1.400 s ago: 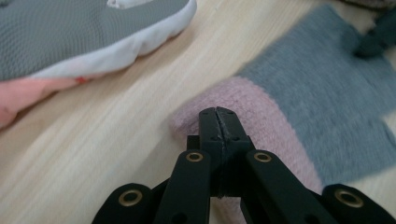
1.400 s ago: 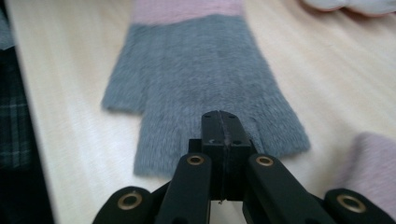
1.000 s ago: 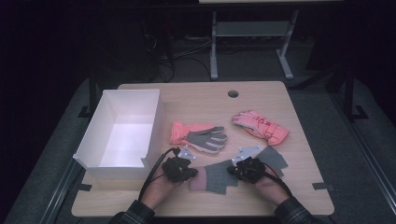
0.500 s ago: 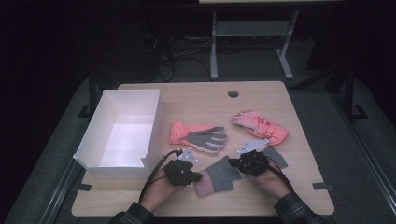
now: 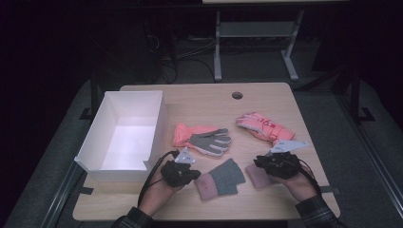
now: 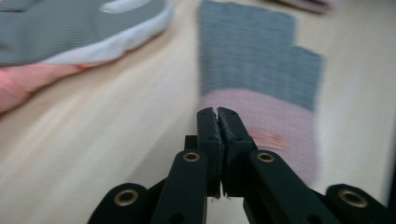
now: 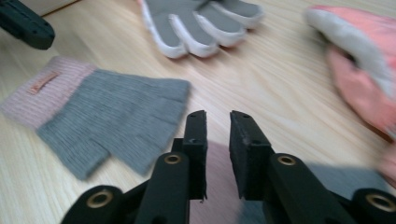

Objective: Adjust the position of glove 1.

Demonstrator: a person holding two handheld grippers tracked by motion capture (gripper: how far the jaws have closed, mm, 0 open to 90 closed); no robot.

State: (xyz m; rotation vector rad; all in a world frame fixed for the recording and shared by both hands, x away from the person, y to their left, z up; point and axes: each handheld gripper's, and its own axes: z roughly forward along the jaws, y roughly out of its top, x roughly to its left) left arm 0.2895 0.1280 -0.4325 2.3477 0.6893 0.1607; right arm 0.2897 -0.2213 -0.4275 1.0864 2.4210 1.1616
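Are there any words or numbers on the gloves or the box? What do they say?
No text can be read.
Grey knit glove: a small orange tag on its pink cuff, too blurred to read.
Pink padded glove: small dark marks, too small to read.
White box: no print visible.

Four gloves lie on the worktop (image 5: 209, 102): two grey knit gloves with pink cuffs, one (image 5: 221, 179) at 6 o'clock, one (image 5: 257, 174) at 5 o'clock, and two pink padded gloves, one (image 5: 202, 137) central, one (image 5: 263, 127) at 3 o'clock. One white box (image 5: 124, 129) sits at 9 o'clock.
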